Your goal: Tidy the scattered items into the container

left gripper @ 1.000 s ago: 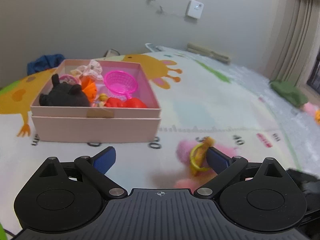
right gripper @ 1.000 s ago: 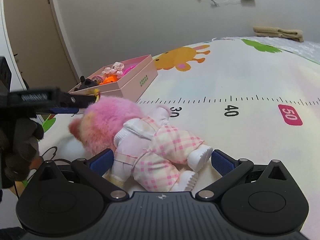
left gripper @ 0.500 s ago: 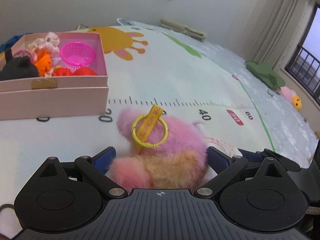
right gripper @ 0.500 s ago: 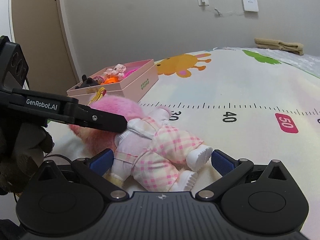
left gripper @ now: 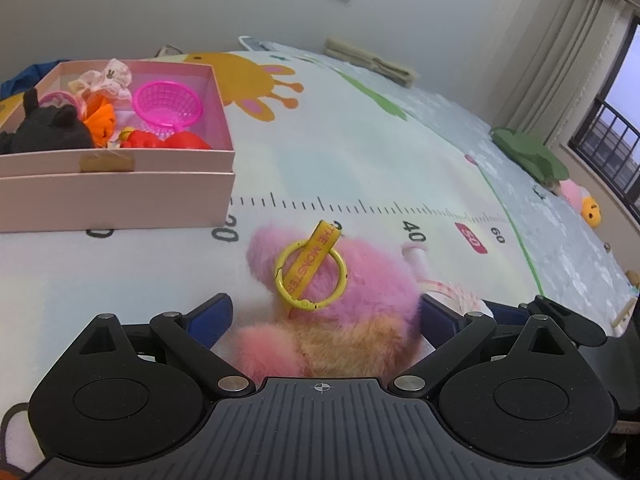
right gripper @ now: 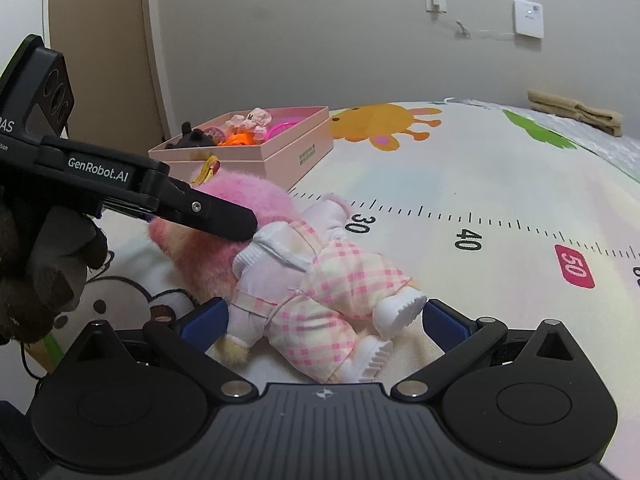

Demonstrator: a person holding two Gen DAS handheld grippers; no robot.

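Pink plush doll [right gripper: 280, 264] lying on the play mat [right gripper: 460, 184], just in front of the pink box [left gripper: 120, 192]. Left claw [left gripper: 324, 316] spread wide, straddling the doll's fuzzy head, yellow ring [left gripper: 310, 272] on top. Right claw [right gripper: 324, 320] also spread, flanking its plaid legs and white shoes. Neither clamped. Box holds a black plush [left gripper: 44, 132] and a magenta basket [left gripper: 168, 108].
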